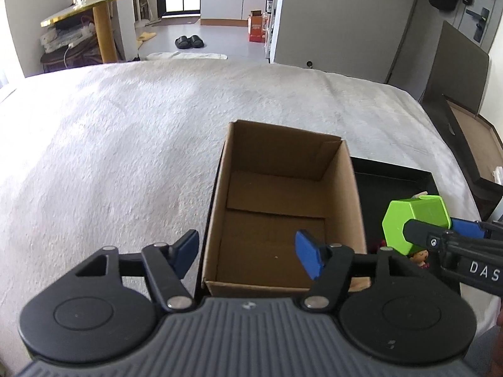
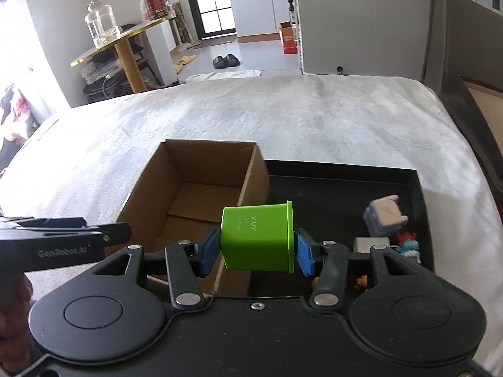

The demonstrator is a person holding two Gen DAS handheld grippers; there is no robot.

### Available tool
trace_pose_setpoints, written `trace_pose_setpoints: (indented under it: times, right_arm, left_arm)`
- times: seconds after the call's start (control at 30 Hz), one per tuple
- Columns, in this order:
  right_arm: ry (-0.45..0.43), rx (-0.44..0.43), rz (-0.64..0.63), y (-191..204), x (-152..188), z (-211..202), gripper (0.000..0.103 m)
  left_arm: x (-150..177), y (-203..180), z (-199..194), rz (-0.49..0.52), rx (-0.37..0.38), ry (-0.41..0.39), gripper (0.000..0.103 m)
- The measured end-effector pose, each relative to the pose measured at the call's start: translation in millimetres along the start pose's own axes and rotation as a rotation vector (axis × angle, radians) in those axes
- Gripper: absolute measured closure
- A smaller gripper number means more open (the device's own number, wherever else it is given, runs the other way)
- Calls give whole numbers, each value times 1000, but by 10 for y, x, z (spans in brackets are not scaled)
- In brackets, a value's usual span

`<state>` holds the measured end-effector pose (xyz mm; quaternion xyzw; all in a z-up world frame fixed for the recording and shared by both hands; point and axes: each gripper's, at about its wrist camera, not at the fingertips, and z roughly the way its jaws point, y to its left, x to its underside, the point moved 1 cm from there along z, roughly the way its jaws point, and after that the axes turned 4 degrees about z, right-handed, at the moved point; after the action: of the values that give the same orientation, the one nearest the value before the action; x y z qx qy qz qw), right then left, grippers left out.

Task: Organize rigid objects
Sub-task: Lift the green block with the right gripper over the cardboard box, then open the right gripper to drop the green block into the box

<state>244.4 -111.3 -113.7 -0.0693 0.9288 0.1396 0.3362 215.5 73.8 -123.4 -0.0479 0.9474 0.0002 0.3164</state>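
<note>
An open, empty cardboard box (image 1: 276,207) (image 2: 195,194) stands on the white bedspread. A black tray (image 2: 342,188) (image 1: 393,185) lies against its right side. My right gripper (image 2: 257,246) is shut on a green hexagonal cup (image 2: 256,235) held sideways above the seam between box and tray; the cup also shows in the left wrist view (image 1: 411,223). My left gripper (image 1: 246,251) is open and empty, straddling the box's near left wall. The tray holds a pale blue-grey toy (image 2: 385,215), a white block (image 2: 371,245) and a small red and blue figure (image 2: 408,242).
The white bedspread (image 1: 125,144) stretches left and beyond the box. A dark open case (image 1: 465,138) leans off the bed's right edge. A gold-topped table (image 2: 125,37) with a glass jar stands beyond the bed at left. Slippers lie on the floor.
</note>
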Motion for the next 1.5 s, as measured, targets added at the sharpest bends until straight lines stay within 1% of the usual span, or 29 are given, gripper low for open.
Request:
trace_pose_setpoints:
  times: [0.2,0.27,0.3,0.37,0.43,0.5,0.57,0.73,0.97,1.23,1.4,1.5]
  right_arm:
    - [14,-23,-18,186,-51,99,53]
    - [20,-32,-16,222,-56,124,53]
    - [22,-31,-21,250,-55,140,53]
    - [32,-33,-28,303,-50,181,53]
    - [40,-33,-39,359,-38,230,53]
    - [50,-37,-47,403,-27,270,53]
    - [46,-25,-64,455,-32,304,53]
    - [38,-18,-78,502,-112,331,53]
    - [36,-27,-112,675,-189,412,53]
    - [50,-48,-144,891,-228,570,53]
    - [12,-75,-167,1005,-294,558,52]
    - [13,-80,-175,1022,-309,543,52]
  left_arm:
    - [63,163,83,-35,18,5,44]
    - [93,207,118,-55,28,11,53]
    - [108,237,147,-66,31,18,55]
    - [133,281,194,-83,36,29,67]
    - [144,315,238,-95,42,38,72]
    - [151,335,259,-97,39,36,74]
    - [157,344,287,-101,49,39,78]
    - [180,393,349,-121,53,48,82]
    - [207,417,356,-134,67,40,83]
    - [221,487,360,-160,79,38,91]
    - [217,508,368,-167,83,38,92]
    - [222,517,376,-168,81,37,92]
